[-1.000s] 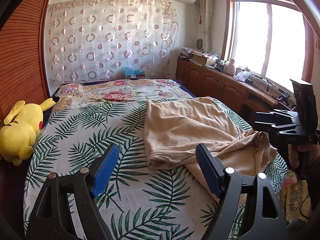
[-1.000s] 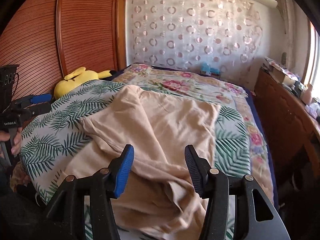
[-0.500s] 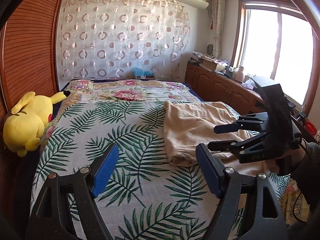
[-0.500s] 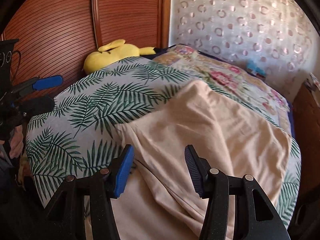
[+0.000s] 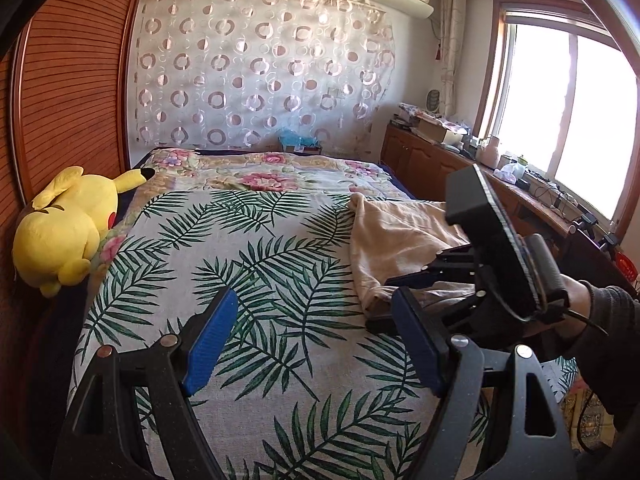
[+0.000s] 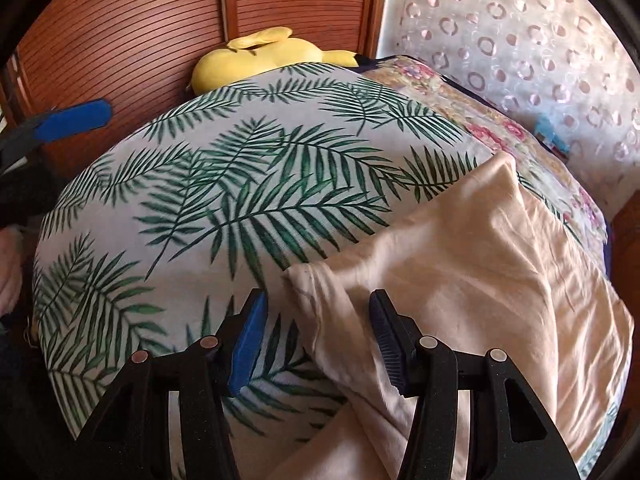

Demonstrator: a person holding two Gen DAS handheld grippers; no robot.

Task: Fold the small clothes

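Observation:
A beige garment (image 5: 394, 236) lies crumpled on the right side of the bed with the palm-leaf cover (image 5: 248, 264). In the right wrist view the garment (image 6: 472, 280) fills the lower right, and its near corner lies between the open jaws of my right gripper (image 6: 316, 332), just above the cover. My left gripper (image 5: 316, 332) is open and empty over the bare leaf cover, left of the garment. The right gripper also shows in the left wrist view (image 5: 390, 300), low at the garment's near edge. One blue left fingertip (image 6: 76, 118) shows at the left of the right wrist view.
A yellow plush toy (image 5: 68, 224) lies at the bed's left edge against the wooden slatted wall (image 5: 60, 92). A floral blanket (image 5: 264, 172) covers the far end of the bed. A cluttered wooden cabinet (image 5: 440, 152) runs under the window on the right.
My right gripper has swung left and down to the garment's near corner. My left gripper has turned left, away from the garment, and now faces bare cover.

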